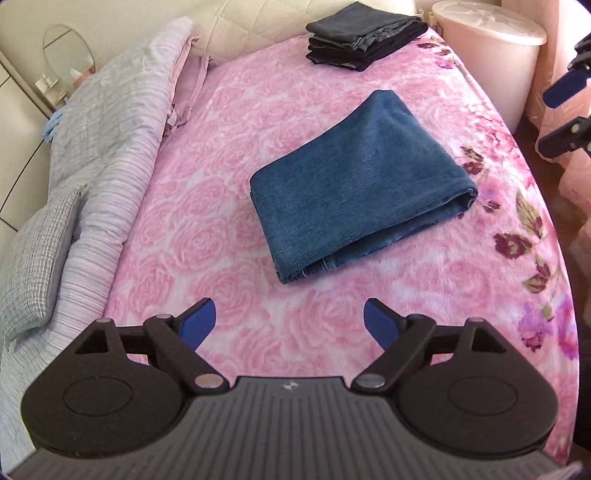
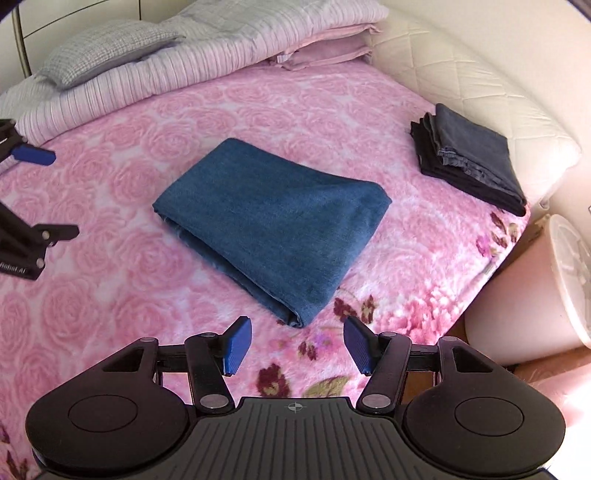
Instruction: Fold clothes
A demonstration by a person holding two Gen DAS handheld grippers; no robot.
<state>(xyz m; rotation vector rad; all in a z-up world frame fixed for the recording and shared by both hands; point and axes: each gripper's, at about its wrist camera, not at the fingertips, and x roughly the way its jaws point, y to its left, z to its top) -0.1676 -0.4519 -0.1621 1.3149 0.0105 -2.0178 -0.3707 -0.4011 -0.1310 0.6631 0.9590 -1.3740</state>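
Jeans (image 1: 354, 188), folded, mid-bed on pink blanket (image 1: 229, 155), apart from dark stack (image 1: 364, 35); left gripper (image 1: 290, 325) and right gripper (image 2: 297, 345) both wide open, empty; advised: pinch both short ends evenly, lift level, set squarely on stack.

Bed with pink rose blanket (image 1: 229, 206). Directly on it: folded blue jeans (image 1: 354, 181) mid-bed; stack of dark folded clothes (image 1: 365, 35) near headboard (image 2: 461, 85); striped quilt (image 1: 107, 155) bunched along far side
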